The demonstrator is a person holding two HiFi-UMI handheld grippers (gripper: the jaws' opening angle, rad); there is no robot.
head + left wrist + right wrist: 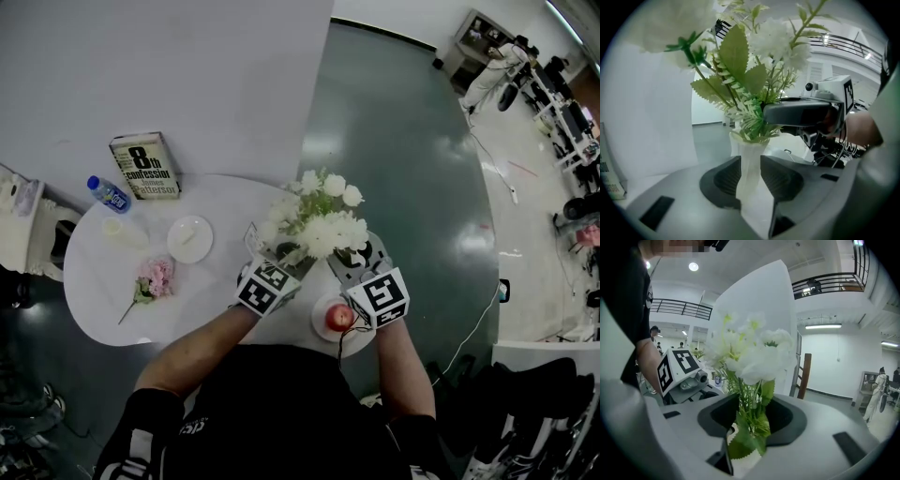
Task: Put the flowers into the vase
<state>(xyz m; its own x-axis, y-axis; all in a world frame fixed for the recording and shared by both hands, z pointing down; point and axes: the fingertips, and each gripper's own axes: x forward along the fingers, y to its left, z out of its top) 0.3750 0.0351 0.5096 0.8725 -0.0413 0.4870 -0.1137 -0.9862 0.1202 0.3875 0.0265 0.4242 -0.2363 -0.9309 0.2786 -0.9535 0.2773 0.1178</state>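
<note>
A bunch of white flowers stands in a slim white vase at the near right of the round table. My left gripper is shut on the vase's neck, with both pads against it. My right gripper comes in from the right at stem height. In the right gripper view the green stems rise between its jaws with room on each side, so it is open. The vase rim shows just below the leaves. A pink flower lies on the table at the left.
On the white table are a book, a water bottle and a small white plate. An apple sits on a red dish beside my right gripper. Grey floor lies beyond the table's right edge.
</note>
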